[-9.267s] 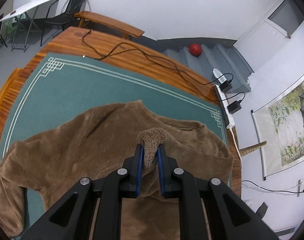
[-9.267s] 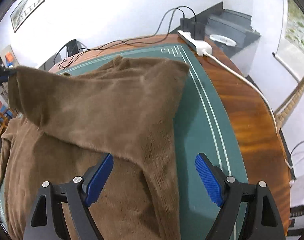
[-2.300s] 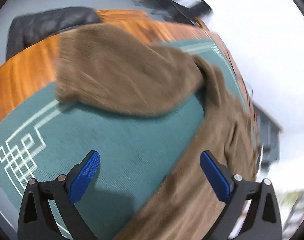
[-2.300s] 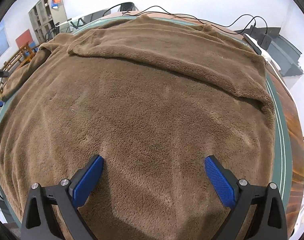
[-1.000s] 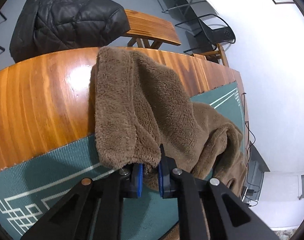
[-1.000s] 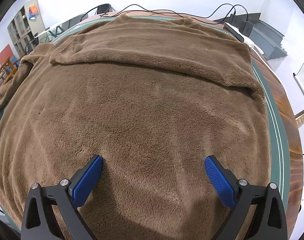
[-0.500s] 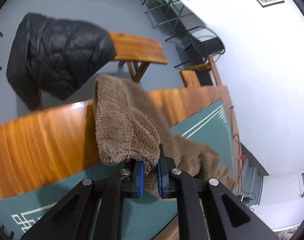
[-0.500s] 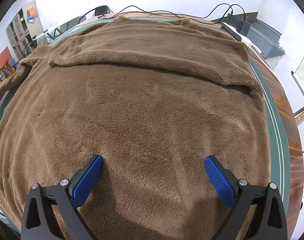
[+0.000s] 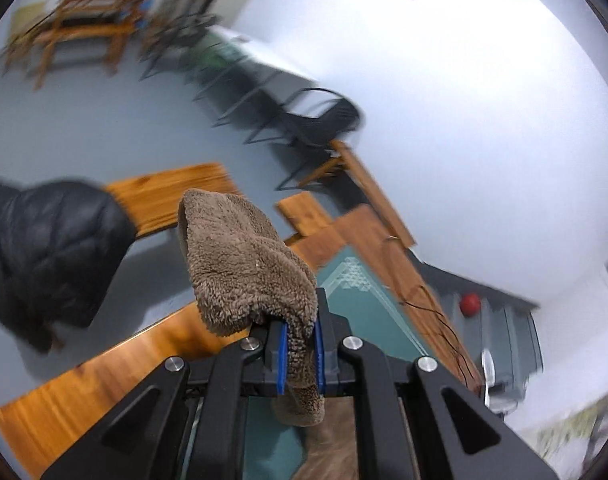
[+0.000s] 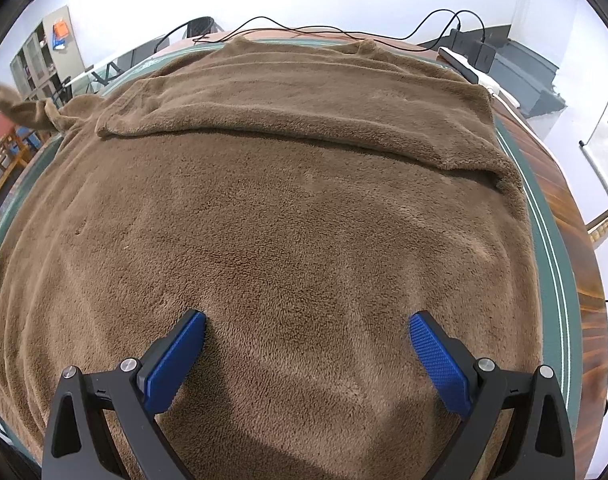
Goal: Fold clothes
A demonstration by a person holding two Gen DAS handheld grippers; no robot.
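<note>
between the clamped blue pads of the left gripper (image 9: 300, 354), a plush brown fleece sleeve cuff (image 9: 240, 268) is raised off the green mat (image 9: 360, 300). right gripper (image 10: 306, 344) gapes over the fluffy brown fleece garment (image 10: 284, 208) — one sleeve already lies across. judging: swing this limp cuff inward next.

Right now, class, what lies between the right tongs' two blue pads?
Only the brown fleece garment, spread flat on the green mat. The right tongs are open over it, as the right wrist view shows.
</note>
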